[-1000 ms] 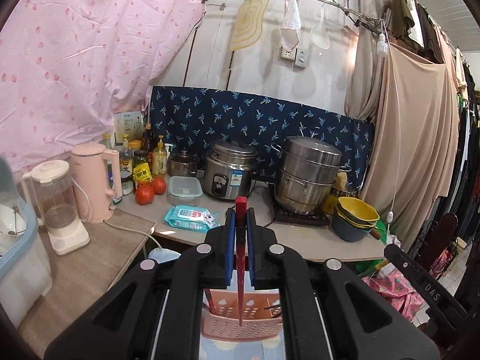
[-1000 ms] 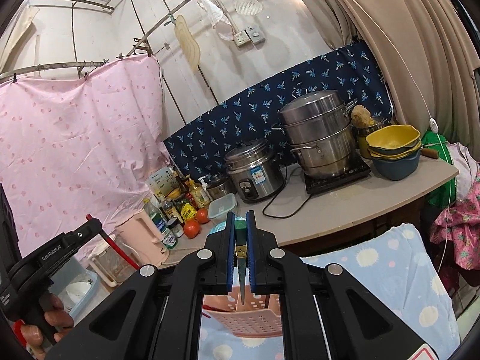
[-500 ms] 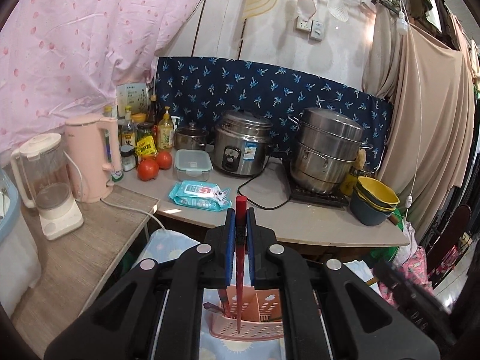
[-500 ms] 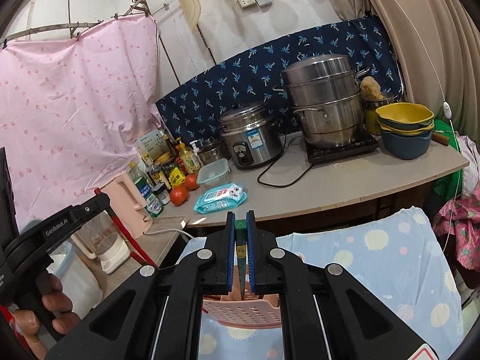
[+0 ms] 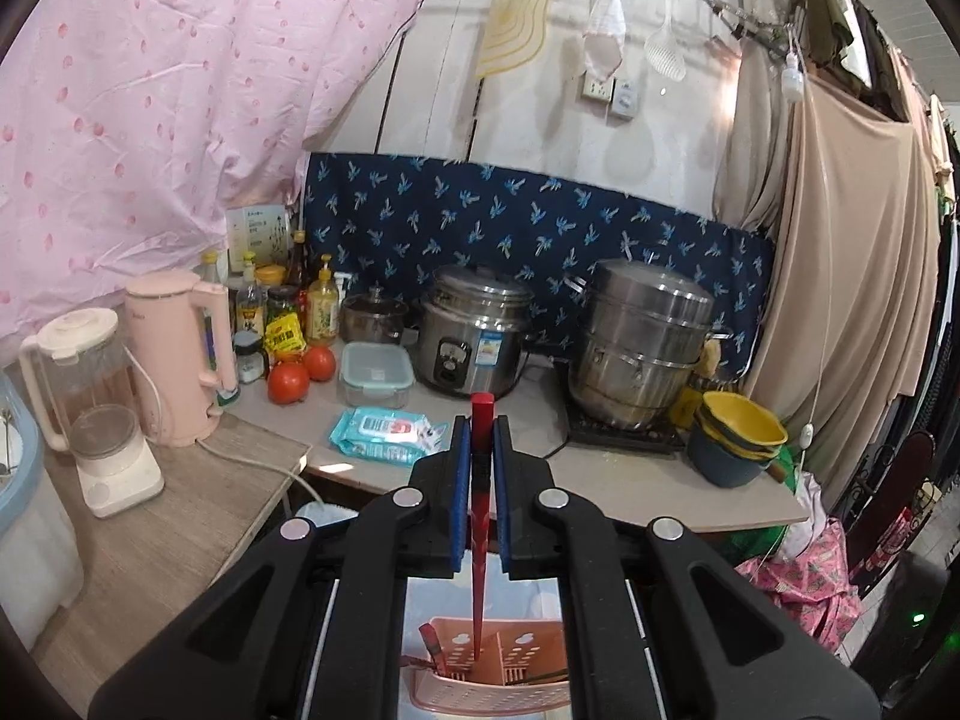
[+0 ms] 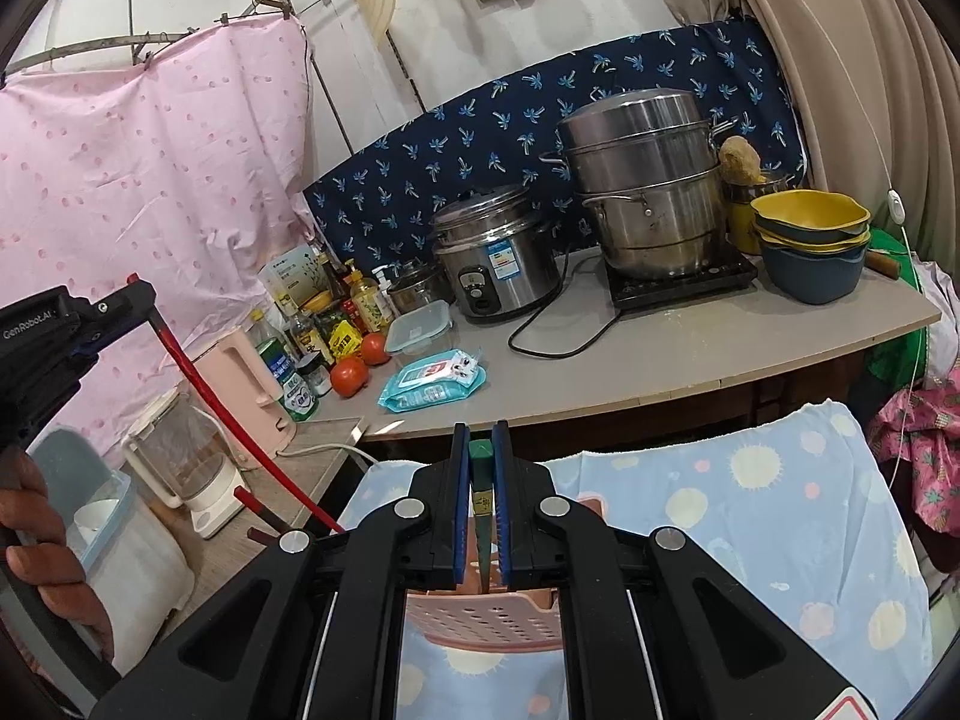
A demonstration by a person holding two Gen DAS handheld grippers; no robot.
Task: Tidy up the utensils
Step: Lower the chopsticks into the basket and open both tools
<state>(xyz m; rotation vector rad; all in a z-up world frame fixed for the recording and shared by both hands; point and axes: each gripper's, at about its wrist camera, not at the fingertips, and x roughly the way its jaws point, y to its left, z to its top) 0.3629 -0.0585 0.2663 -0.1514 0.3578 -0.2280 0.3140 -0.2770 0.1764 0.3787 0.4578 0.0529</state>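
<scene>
A pink perforated utensil basket [image 5: 498, 675] stands on a blue patterned cloth [image 6: 750, 516] below both grippers. My left gripper [image 5: 481, 426] is shut on a red chopstick [image 5: 479, 540] that hangs upright, its tip down inside the basket. From the right wrist view that same red chopstick [image 6: 198, 384] slants down from the left gripper [image 6: 129, 294] toward the basket [image 6: 480, 618]. My right gripper [image 6: 480, 432] is shut on a green chopstick [image 6: 481, 498], which points down into the basket. Other utensils lie in the basket, a dark red one [image 5: 433, 648] leaning at its left.
Behind the cloth runs a counter [image 6: 750, 348] with a rice cooker [image 5: 474, 339], a steel steamer pot [image 5: 642, 342], stacked bowls [image 5: 735, 447], a wipes pack [image 5: 384, 429], tomatoes [image 5: 288, 383] and bottles. A pink kettle [image 5: 180, 354] and blender [image 5: 96, 408] stand at the left. A hand [image 6: 42, 570] holds the left gripper.
Both grippers have sunk toward the basket with their chopsticks. The red chopstick's tip now reaches inside the basket, and the green one has come down to its rim.
</scene>
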